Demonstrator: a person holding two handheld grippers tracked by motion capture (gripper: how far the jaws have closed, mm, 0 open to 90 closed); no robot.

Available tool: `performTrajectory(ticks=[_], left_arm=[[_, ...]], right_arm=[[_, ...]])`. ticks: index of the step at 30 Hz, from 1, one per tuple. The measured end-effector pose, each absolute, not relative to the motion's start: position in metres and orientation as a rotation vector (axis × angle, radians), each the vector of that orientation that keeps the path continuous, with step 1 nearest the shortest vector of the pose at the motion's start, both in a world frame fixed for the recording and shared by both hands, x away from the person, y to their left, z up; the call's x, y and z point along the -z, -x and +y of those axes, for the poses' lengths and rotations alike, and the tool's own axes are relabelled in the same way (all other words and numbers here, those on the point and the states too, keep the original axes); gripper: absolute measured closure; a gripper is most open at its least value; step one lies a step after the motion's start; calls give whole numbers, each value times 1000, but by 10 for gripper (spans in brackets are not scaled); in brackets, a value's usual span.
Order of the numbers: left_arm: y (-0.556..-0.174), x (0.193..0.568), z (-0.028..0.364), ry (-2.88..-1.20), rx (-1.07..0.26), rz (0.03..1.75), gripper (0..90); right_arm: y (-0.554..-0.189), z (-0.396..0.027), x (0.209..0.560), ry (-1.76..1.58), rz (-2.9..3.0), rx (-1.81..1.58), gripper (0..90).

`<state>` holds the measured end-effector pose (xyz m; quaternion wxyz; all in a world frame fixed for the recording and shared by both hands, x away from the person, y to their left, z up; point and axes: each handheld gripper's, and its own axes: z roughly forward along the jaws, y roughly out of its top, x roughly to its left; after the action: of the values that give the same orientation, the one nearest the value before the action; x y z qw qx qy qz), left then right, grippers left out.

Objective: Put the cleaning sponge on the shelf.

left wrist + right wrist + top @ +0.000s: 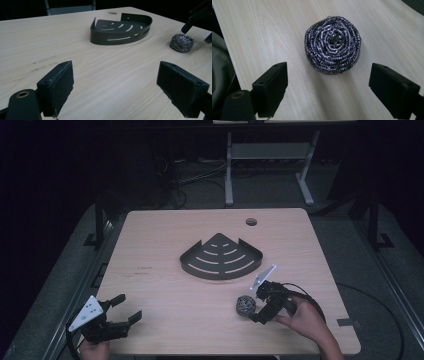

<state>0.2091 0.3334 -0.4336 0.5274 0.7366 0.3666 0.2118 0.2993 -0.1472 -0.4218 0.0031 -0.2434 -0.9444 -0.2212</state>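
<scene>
The steel scourer (245,305) sits on the table's near right part, just ahead of the right gripper (254,307), and in the right gripper view the scourer (333,45) lies beyond the two black pads, centred on the gap between them, not touched by either. Those jaws stand wide, nothing between the pads, bare wood under them.

Look at the thing itself: a round, domed ball of coiled metal strands, silvery with a dark middle, the coils running in rings like a rose. From the left gripper view the scourer (181,43) looks squat and rests flat on the wood.

Behind it, toward the table's middle, lies the dark corner shelf (221,258), a quarter-round tray with curved slots and a low wall, near the scourer but apart from it. The right hand (306,321) holds its gripper close to the table's near edge.

Over on the near left corner, the left gripper (126,307) is well apart from the scourer, jaws spread wide and empty over plain wood. Between the two grippers the table (165,310) is bare, and a small round hole (251,221) shows near the far edge.
</scene>
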Motion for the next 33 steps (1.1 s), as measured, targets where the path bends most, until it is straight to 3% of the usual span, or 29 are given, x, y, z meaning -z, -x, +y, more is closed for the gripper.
performTrajectory(ticks=[33], left_arm=[[-209,433,336,-1750,-512,875,133]], right_arm=[[-321,-115,433,707,-2974,545,153]])
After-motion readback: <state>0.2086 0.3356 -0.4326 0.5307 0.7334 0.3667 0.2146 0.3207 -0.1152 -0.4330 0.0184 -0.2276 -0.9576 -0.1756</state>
